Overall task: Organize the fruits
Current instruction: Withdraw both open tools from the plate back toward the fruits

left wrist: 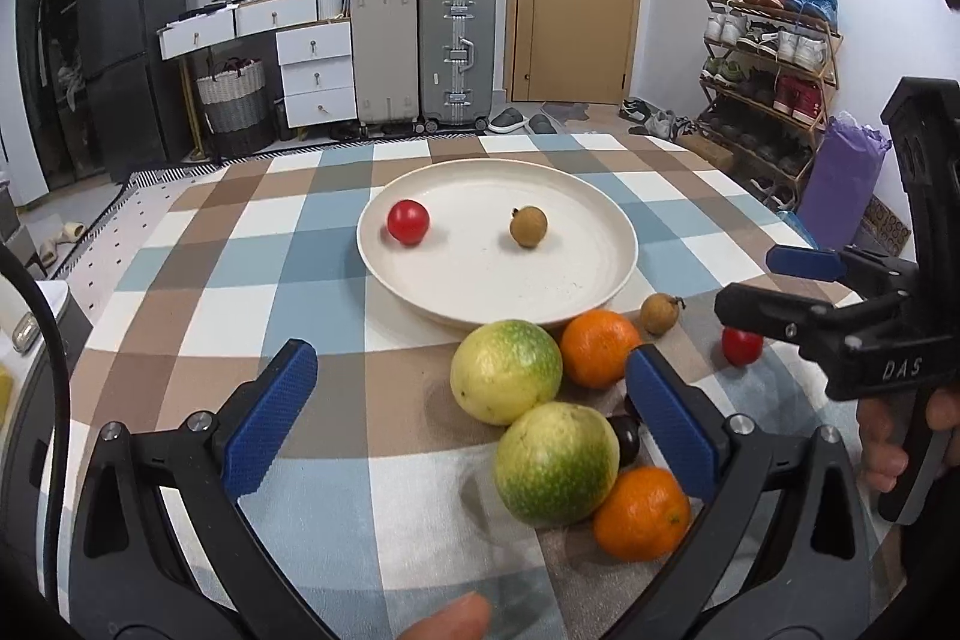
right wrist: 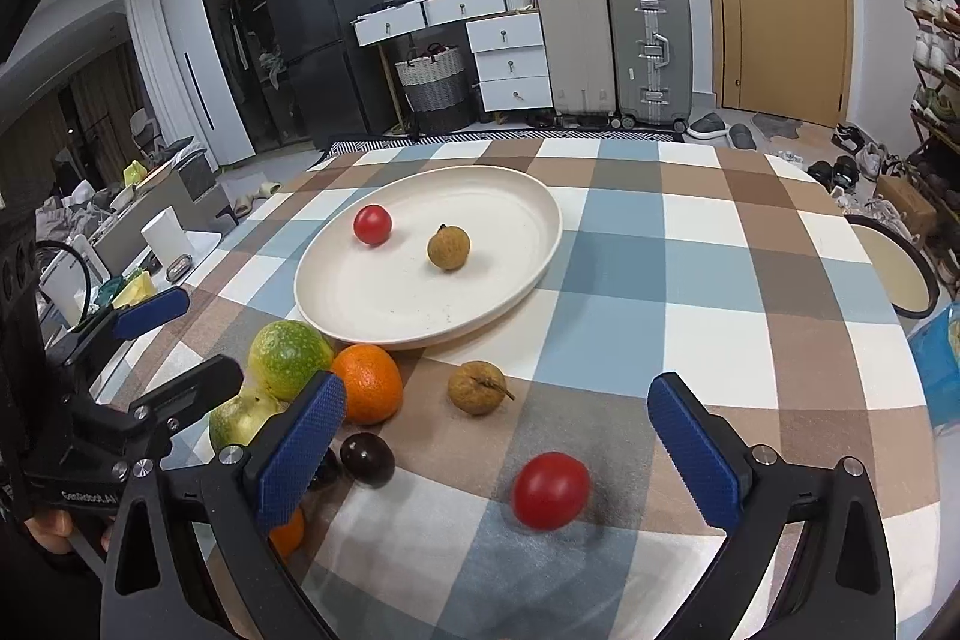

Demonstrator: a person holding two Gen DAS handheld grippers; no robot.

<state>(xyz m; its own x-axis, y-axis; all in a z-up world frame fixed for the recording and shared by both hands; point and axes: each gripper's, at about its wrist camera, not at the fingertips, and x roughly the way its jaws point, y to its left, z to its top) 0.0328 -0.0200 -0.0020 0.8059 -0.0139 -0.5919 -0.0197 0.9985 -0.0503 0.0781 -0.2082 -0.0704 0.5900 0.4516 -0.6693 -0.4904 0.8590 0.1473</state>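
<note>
A cream plate holds a red tomato and a brown longan. In front of it on the checked cloth lie two green-yellow fruits, two oranges, a longan, a dark fruit and a second, slightly blurred tomato. My left gripper is open over the green-yellow fruits, its pads off them. My right gripper is open, with the loose tomato low between its fingers, untouched.
The other gripper shows in each view: the right one at the right edge, the left one at the left edge, close beside the fruit pile. A round stool stands past the table's right edge. Suitcases and drawers line the far wall.
</note>
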